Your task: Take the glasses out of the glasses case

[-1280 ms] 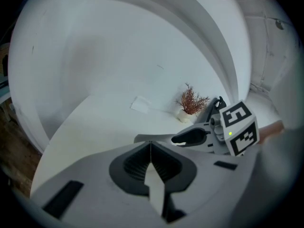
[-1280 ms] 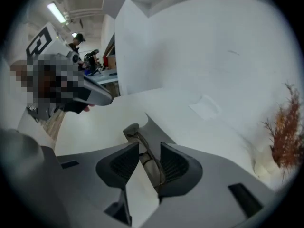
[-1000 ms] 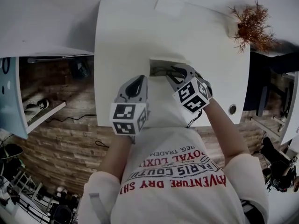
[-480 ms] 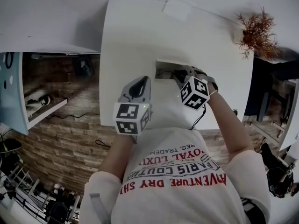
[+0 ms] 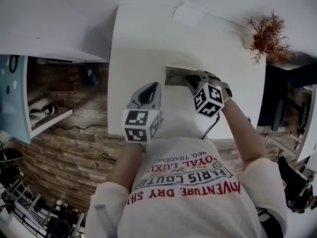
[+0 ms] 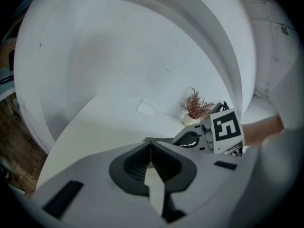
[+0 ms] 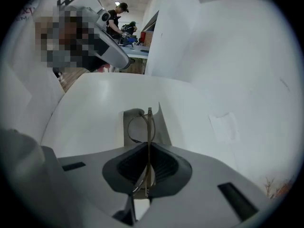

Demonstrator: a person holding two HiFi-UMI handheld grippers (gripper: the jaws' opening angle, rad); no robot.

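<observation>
Table (image 5: 148, 43): glasses (image 7: 148, 127) apparently between right jaws

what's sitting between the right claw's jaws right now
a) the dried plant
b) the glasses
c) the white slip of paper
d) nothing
B: the right gripper view shows the thin wire glasses pinched edge-on in the right claw, whose jaws have just been closing on them, with the grey glasses case lying on the table beyond.
</observation>
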